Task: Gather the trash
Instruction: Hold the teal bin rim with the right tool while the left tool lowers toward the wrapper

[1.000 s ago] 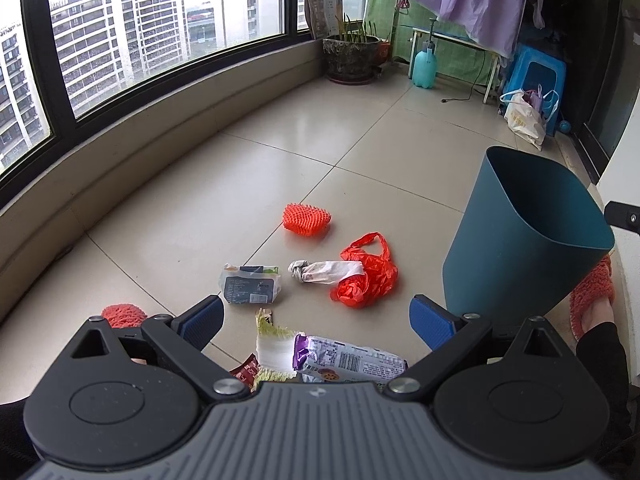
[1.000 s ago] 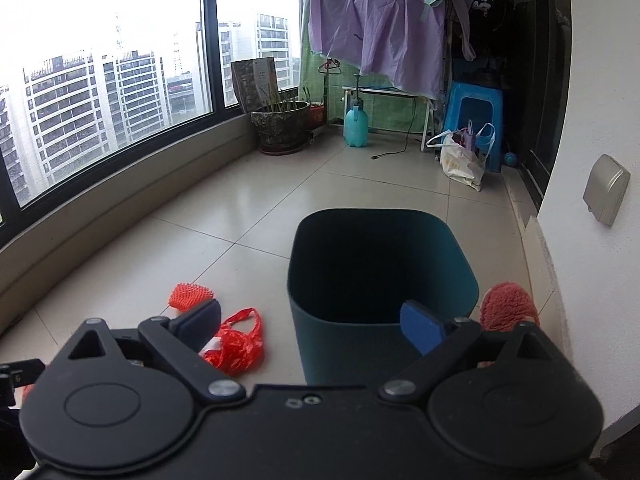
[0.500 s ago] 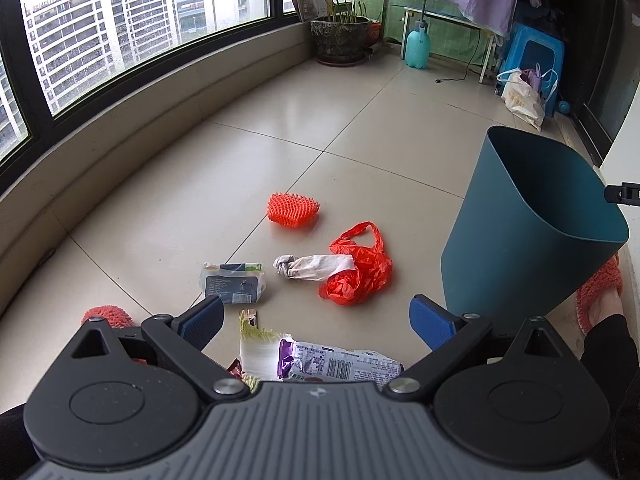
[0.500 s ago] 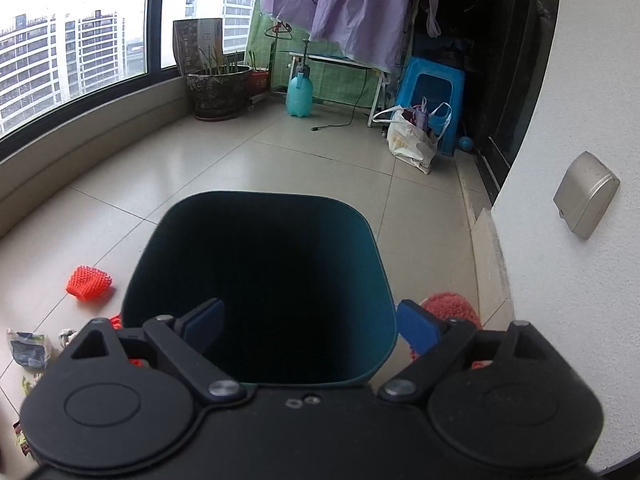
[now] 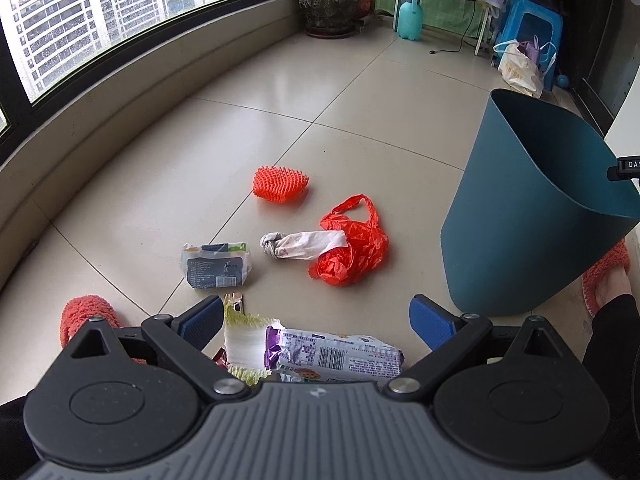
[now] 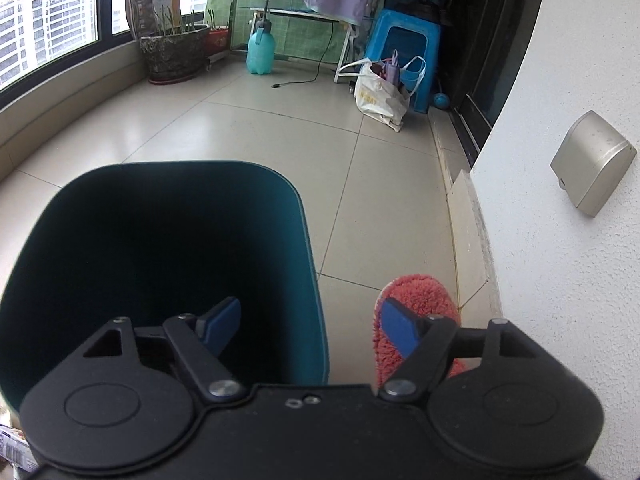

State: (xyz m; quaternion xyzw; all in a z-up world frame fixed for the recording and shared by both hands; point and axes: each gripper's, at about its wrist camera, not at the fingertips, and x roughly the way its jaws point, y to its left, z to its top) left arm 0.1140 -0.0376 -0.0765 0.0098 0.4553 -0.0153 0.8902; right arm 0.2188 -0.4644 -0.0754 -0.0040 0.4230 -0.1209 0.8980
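The teal wastebasket (image 6: pixel 168 264) fills the right wrist view's lower left; the right gripper (image 6: pixel 310 330), jaws just closing, straddles its near wall, apparently to steady it. Centre-frame litter awaits: red plastic bag (image 5: pixel 352 250), snack wrapper (image 5: pixel 336 358) between the left gripper's (image 5: pixel 316 318) spread jaws.

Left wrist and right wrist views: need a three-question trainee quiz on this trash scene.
1. True or false: the crumpled red plastic bag is already inside the tall teal plastic bin.
2. Which item lies closest to the left gripper? A) purple-and-white snack wrapper B) blue plastic stool C) potted plant
3. Fill in: one finger of the right gripper hangs over the bin's inside, the other over a fuzzy red ____.

Key: 1 false, it lies on the tile floor. 2 A. 3 slipper; these fingers have just been closing, with the bin's wall between them but not clamped.
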